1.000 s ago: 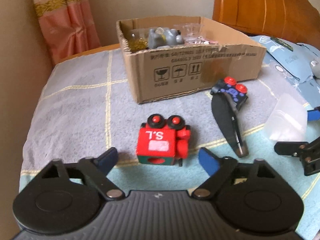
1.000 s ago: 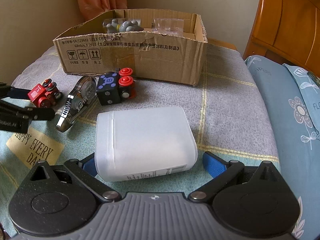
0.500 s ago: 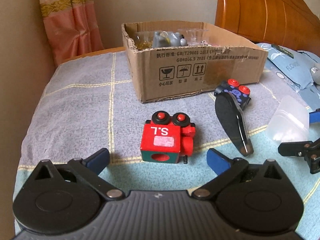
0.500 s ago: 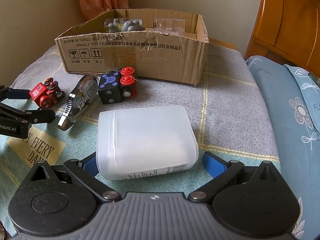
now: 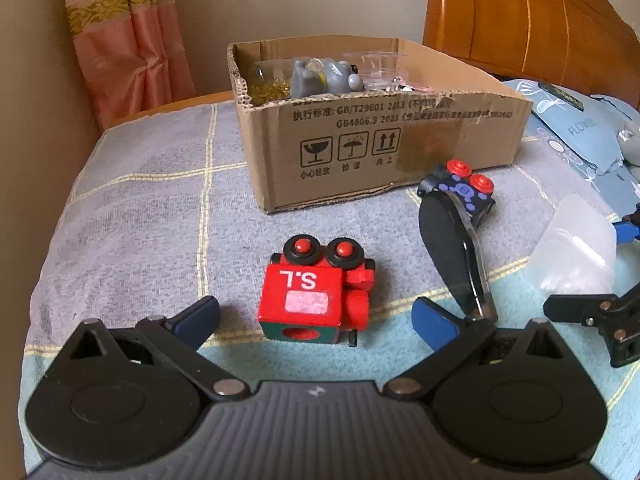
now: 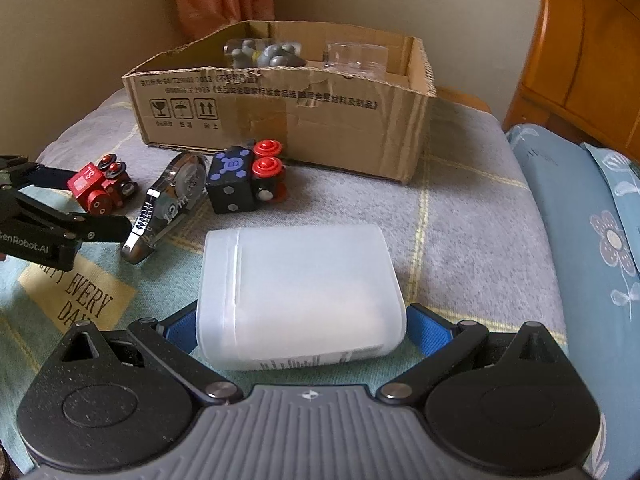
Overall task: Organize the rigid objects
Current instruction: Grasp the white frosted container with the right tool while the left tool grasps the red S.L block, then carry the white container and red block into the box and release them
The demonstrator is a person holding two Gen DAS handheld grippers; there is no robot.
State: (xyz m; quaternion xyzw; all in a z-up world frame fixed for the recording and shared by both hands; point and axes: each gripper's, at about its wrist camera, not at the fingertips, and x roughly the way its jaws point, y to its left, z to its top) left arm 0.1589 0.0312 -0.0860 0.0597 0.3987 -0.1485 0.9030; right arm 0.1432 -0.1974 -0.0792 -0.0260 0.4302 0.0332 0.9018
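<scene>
Red paint marks the wooden toy train car lying on its side on the grey checked blanket, wheels up, between the wide-apart blue pads of the left gripper. Its jaws have just been opening, and neither pad touches the toy.

Toward the right edge of the blanket, the right gripper has its pads at both sides of a translucent white plastic box that rests on the blanket; whether the pads press on it cannot be told.

Between the two tools lies a correction tape dispenser, its tip toward the near edge, and just beside it a black toy train car with blue dots and red wheels, also tipped over.

At the far edge stands an open cardboard box printed with handling symbols. Inside it are grey figurines and a clear plastic container.

A blue floral pillow lies past the blanket's right edge, in front of a wooden headboard. A pink curtain hangs in the far left corner.
</scene>
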